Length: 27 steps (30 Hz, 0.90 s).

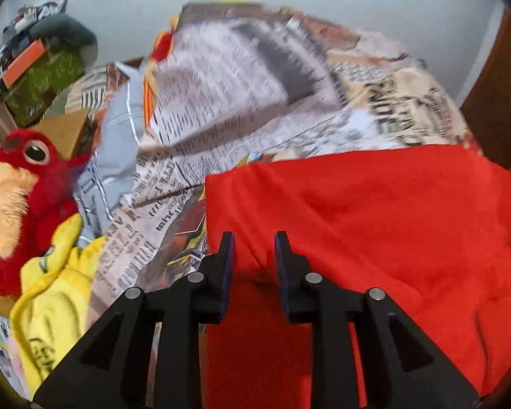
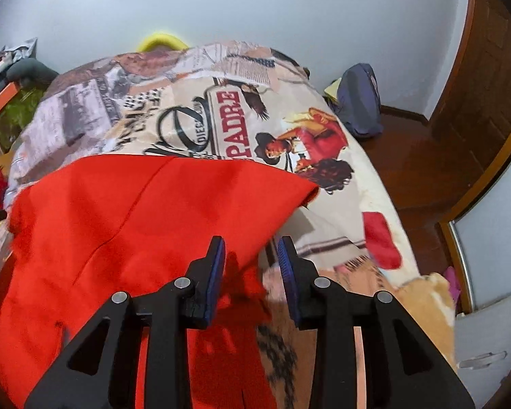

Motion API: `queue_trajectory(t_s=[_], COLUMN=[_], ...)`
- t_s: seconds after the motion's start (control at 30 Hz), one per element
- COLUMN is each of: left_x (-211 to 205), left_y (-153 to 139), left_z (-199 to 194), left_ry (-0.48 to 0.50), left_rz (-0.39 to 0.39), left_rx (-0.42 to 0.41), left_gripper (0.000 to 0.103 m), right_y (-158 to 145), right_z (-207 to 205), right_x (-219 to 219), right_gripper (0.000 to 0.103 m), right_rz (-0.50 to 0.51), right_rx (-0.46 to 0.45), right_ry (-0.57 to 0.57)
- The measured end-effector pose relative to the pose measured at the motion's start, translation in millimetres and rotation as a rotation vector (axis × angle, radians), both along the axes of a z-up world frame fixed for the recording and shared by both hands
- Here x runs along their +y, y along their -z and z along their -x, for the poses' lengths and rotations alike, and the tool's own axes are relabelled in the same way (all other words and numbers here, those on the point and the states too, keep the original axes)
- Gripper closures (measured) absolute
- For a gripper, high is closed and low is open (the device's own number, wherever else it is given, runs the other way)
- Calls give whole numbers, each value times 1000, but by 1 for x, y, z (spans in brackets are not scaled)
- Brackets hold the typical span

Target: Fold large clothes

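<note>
A: Black fingers of the left tongs (image 1: 254, 238) stand spread just above the red garment (image 1: 374, 225), a raised fold of cloth between them but nothing pinched

B: And the right tongs (image 2: 252, 243)?

A: Spread too, at the red garment's (image 2: 146, 211) right edge; one finger over the cloth, the other past it over the bed cover

B: Where does the garment lie?

A: Spread on the bed, on top of the newspaper-print cover (image 1: 242, 78), filling the near part of the bed

B: What else is around the garment?

A: Left of it sits a red plush bird (image 1: 24, 197) with a yellow cloth (image 1: 58, 279) below it. Right of it, off the bed, a blue bag (image 2: 361, 99) rests on the wooden floor (image 2: 415, 163) against the wall
</note>
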<state>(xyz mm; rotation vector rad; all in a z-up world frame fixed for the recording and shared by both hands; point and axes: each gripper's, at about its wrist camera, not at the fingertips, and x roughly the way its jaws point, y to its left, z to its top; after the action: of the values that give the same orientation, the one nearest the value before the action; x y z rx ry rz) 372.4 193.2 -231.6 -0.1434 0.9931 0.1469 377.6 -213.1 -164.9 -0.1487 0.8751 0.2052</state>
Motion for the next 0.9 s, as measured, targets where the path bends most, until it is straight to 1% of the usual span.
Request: queue_trajectory(t_s=[0.07, 0.1, 0.13, 0.17, 0.2, 0.23, 0.27, 0.3, 0.4, 0.5, 0.57, 0.6, 0.7, 0.8, 0.9], left_x=[-6, -10, -13, -17, -19, -22, -24, -25, -25, -19, -16, -14, -9, -6, -5], left_y=[-22, -31, -38, -49, -54, -62, -67, -70, -74, -68, -61, -55, -34, -8, 18], left_z=[19, 27, 35, 49, 56, 70, 81, 89, 119, 148, 165, 172, 193, 213, 229], left_ry=[22, 31, 40, 52, 57, 70, 77, 84, 90, 78, 71, 66, 62, 58, 59], left_rz=[-9, -16, -22, -29, -31, -32, -32, -34, -21, 16, 34, 47, 86, 130, 194], left_rx=[-34, -47, -60, -76, -81, -88, -96, -99, -83, -64, -45, -29, 34, 97, 166], left_gripper=[75, 74, 70, 63, 58, 50, 48, 48, 43, 43, 43, 43, 43, 43, 43], right_y=[-13, -18, -27, -32, -39, -44, -48, -52, -59, -59, -56, -53, -42, -24, -9], right_z=[18, 26, 38, 46, 57, 65, 73, 80, 98, 115, 128, 133, 148, 158, 169], right_x=[-2, -2, -2, -2, -2, -2, -3, -3, -2, -2, -2, -3, -7, -12, -16], right_gripper=[64, 62, 59, 56, 54, 50, 48, 47, 47, 46, 40, 40, 38, 38, 38], right_rz=[1, 4, 9, 12, 12, 8, -2, -11, -31, -40, -45, -46, -45, -38, -7], right_rx=[-23, -36, -55, -67, -83, -95, -105, -108, -94, -78, -60, -52, -27, 22, 67], right_ry=[-15, -18, -28, -34, -43, -49, -58, -73, -112, -131, -141, -148, -144, -135, -118])
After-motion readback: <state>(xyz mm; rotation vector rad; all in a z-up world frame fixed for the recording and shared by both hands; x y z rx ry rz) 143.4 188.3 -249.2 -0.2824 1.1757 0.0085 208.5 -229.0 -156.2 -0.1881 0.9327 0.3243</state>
